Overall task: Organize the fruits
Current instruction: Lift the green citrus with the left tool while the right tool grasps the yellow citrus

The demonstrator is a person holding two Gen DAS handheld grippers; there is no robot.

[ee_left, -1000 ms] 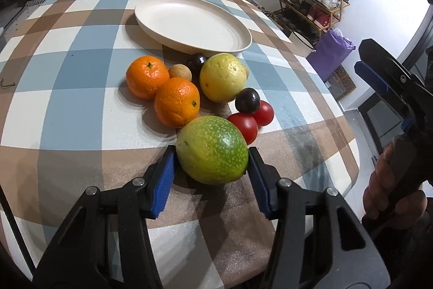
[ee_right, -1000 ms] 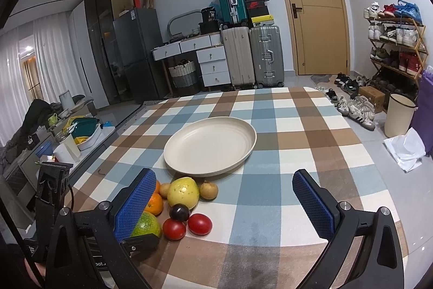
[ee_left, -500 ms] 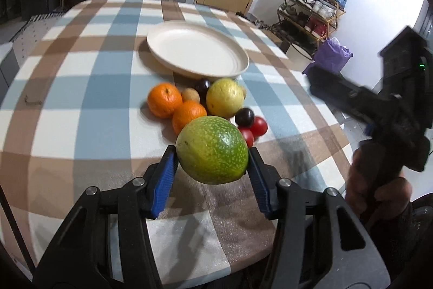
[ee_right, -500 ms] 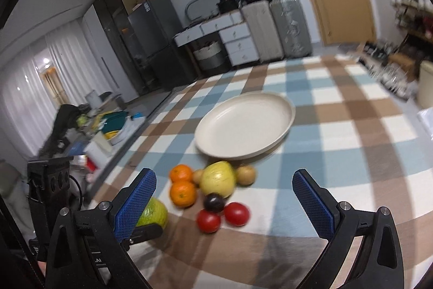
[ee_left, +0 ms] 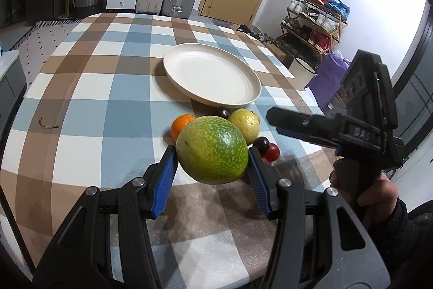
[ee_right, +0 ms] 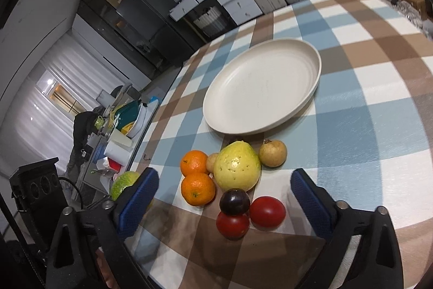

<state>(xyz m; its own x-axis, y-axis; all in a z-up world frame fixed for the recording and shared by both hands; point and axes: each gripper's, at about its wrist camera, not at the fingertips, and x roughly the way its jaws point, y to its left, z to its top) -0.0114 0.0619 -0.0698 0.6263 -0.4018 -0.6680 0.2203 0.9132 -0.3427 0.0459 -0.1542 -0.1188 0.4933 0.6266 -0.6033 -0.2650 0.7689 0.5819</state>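
My left gripper (ee_left: 212,163) is shut on a large green speckled fruit (ee_left: 212,151) and holds it in the air above the checked tablecloth. The right wrist view shows that fruit (ee_right: 123,180) at the left. My right gripper (ee_right: 223,180) points down at the fruit cluster. Its jaws are closing but still wide, and the pads touch nothing. Under them lie a dark plum (ee_right: 234,201), two red tomatoes (ee_right: 267,211), a yellow fruit (ee_right: 236,169) and two oranges (ee_right: 197,188). The cream plate (ee_right: 316,83) beyond the cluster is bare.
A small brown fruit (ee_right: 272,153) lies right of the yellow one, near the plate. A person's hand (ee_left: 362,188) grips the right tool at the table's right edge. Suitcases, drawers and a shoe rack (ee_left: 314,18) stand beyond the table.
The left gripper has lifted the green fruit off the table and drawn back. The right gripper has tipped down and rolled over the fruit cluster, and its jaws have narrowed a little.
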